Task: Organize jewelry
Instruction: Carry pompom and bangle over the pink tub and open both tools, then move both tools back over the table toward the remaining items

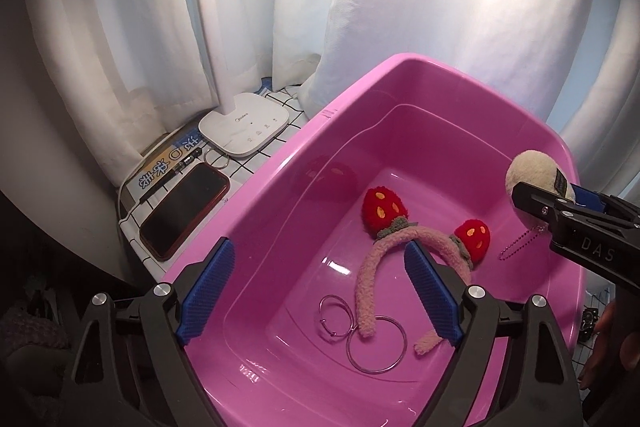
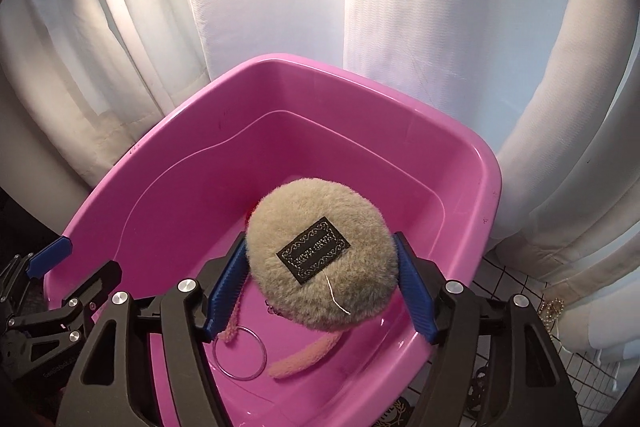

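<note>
- Where print is legible: lamp base [image 1: 244, 127] reads "Midea"; right gripper [image 2: 320, 283] body shows "DAS", rest cut off; the black tag on the plush puff [image 2: 320, 255] is too fine to read.
- Right gripper pinches puff above pink tub [image 1: 256, 203]; left gripper [image 1: 318, 293] spread, empty.
- In tub: strawberry headband [image 1: 372, 259], two metal rings [image 1: 376, 345].
- Grid cloth [image 1: 286, 103], white curtains [image 1: 440, 7], phone [image 1: 184, 213].
</note>
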Tool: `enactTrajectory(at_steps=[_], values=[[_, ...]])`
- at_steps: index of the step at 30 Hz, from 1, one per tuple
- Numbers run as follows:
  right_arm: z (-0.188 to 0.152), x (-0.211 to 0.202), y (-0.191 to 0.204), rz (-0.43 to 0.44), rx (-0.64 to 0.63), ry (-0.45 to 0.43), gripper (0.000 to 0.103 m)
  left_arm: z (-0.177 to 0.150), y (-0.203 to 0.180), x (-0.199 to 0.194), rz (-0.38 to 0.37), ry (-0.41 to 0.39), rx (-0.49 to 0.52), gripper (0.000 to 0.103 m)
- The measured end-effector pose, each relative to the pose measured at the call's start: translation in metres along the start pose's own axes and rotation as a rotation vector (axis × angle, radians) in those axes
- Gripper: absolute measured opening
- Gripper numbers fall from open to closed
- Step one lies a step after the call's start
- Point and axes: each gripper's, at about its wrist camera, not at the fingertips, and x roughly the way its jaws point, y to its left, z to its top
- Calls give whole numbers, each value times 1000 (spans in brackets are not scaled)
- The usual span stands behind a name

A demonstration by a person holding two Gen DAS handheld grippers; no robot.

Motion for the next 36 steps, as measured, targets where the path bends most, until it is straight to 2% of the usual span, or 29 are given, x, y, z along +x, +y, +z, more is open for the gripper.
enactTrajectory(at_steps=[11,23,30,36], values=[[-8,-9,-4,11,28,-18,70,-3,0,-11,-8,-21,-1,85],[-47,-59,-18,53,98,-92,70,-23,-13,-46,-49,-53,-22,88],[-87,-108,-70,26,181,-157,70,-34,-54,-77,-108,-104,20,97],[-144,-149,-143,-81,290,-180,70,-53,-100,-93,-188,-96,68,97]])
